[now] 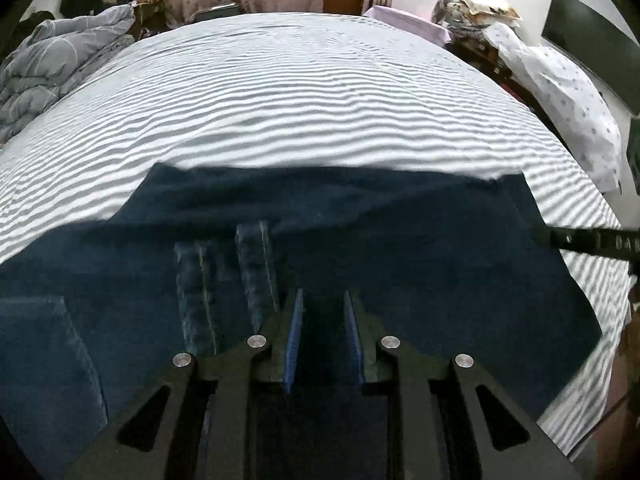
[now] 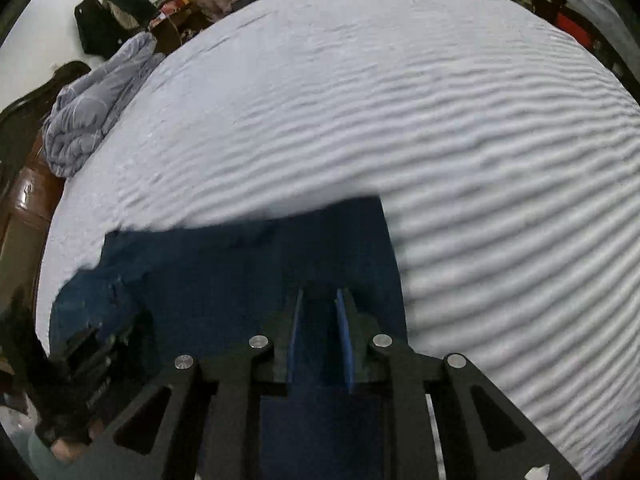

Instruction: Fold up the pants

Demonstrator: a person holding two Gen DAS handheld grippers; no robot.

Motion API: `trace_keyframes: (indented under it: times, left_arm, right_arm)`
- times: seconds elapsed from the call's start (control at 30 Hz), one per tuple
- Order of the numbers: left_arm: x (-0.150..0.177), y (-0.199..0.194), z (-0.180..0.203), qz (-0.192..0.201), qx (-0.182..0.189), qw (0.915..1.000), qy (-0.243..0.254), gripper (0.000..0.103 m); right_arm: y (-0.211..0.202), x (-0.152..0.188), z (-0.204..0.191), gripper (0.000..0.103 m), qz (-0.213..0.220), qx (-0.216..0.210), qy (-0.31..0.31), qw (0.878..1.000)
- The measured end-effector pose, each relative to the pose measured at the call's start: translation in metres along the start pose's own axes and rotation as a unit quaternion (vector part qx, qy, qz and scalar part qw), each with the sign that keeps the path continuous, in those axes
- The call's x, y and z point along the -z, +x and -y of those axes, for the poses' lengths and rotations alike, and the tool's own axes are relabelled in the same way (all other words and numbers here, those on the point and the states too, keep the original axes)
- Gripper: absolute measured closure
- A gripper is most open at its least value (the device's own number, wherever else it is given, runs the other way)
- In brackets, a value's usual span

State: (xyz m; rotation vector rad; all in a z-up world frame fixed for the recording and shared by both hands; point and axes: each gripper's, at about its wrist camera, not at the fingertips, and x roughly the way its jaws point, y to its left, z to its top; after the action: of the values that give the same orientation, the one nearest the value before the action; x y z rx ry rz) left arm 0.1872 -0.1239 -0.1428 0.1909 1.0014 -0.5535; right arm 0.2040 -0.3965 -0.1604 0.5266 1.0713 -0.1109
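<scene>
the pants [image 1: 360,240] are dark navy, almost black in the shade, and lie spread on a bed sheet [image 1: 300,112] with fine grey and white stripes. in the left wrist view they fill the lower half of the frame, their far edge running nearly straight across the middle; two paler, worn-looking seamed strips show left of centre and a lighter blue panel sits at the lower left. in the right wrist view the pants [image 2: 224,272] take the lower centre and lower left, with a square corner at mid-frame and a rumpled, lighter blue part toward the left edge.

both tools tip steeply down toward the cloth. the left gripper [image 1: 323,300] sits at bottom centre of its view; its blue-lined fingers stand only a narrow way apart, with dark fabric filling the gap and running back between them, so it looks pinched on the pants. the right gripper [image 2: 319,296] shows the same: a slim gap, navy cloth between the blue pads, clamped on the pants near their right-hand edge. part of the right tool pokes in as a black bar at the right edge of the left view. at the lower left of the right view the left tool shows, with a hand [image 2: 66,444] on its grip.

a crumpled grey duvet [image 1: 60,60] lies at the upper left.
</scene>
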Motion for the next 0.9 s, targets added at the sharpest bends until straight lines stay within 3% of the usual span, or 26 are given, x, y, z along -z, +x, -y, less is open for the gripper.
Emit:
trace_keyframes:
  times: [0.17,0.3,0.37,0.43,0.5,0.63,0.7,0.77,0.9]
  left_arm:
    - [0.028,-0.027,-0.014,-0.010,0.028,0.9995,-0.014,0.080]
    - [0.052,-0.074,-0.050,0.010,0.034,0.9968,-0.072,0.078]
    - [0.064,-0.101,-0.074,0.036,0.035,0.9925,-0.111,0.074]
    - [0.077,-0.133,-0.112,0.069,0.018,0.9835,-0.166,0.060]
    - [0.085,-0.154,-0.141,0.084,-0.003,0.9765,-0.198,0.057]
    - [0.107,-0.193,-0.214,0.098,-0.031,0.9628,-0.250,0.049]
    - [0.123,-0.204,-0.250,0.096,-0.041,0.9514,-0.290,0.048]
    - [0.142,-0.208,-0.285,0.090,-0.034,0.9334,-0.346,0.048]
    - [0.173,-0.195,-0.332,0.070,0.006,0.8838,-0.463,0.048]
  right_arm:
    - [-0.014,0.049,0.005,0.083,-0.022,0.003,0.005,1.000]
    - [-0.036,0.050,-0.017,0.078,-0.012,0.018,-0.017,1.000]
    - [-0.051,0.045,-0.044,0.074,0.001,-0.009,-0.032,0.999]
    - [-0.062,0.042,-0.080,0.067,0.015,-0.036,-0.057,0.998]
    - [-0.065,0.043,-0.114,0.063,0.016,-0.077,-0.074,0.994]
    - [-0.053,0.070,-0.196,0.060,-0.025,-0.175,-0.101,0.979]
    - [-0.043,0.087,-0.229,0.060,-0.046,-0.197,-0.121,0.972]
    - [-0.028,0.106,-0.266,0.060,-0.074,-0.212,-0.147,0.963]
    - [-0.012,0.115,-0.324,0.060,-0.106,-0.215,-0.197,0.950]
